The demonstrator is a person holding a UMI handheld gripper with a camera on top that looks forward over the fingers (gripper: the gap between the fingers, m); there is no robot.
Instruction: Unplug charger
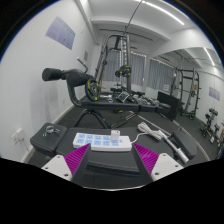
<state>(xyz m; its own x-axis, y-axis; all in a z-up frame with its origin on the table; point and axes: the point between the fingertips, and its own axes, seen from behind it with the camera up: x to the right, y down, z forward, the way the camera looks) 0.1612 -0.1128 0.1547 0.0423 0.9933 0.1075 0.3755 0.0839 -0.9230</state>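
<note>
A white power strip [103,139] with several pale blue sockets lies flat on a dark surface [108,172], just ahead of my fingers. A white cable [150,129] leaves its right end and runs off to the right. I cannot make out a charger plug on the strip. My gripper [113,153] is open and empty. Its magenta pads [78,160] stand wide apart, one at each side of the strip's near edge, and do not touch it.
A black boxy device [46,137] sits left of the strip. Beyond stand a black exercise machine [88,84], a cable tower [123,70] and a rack [186,95] at the right. A white wall [35,70] is on the left.
</note>
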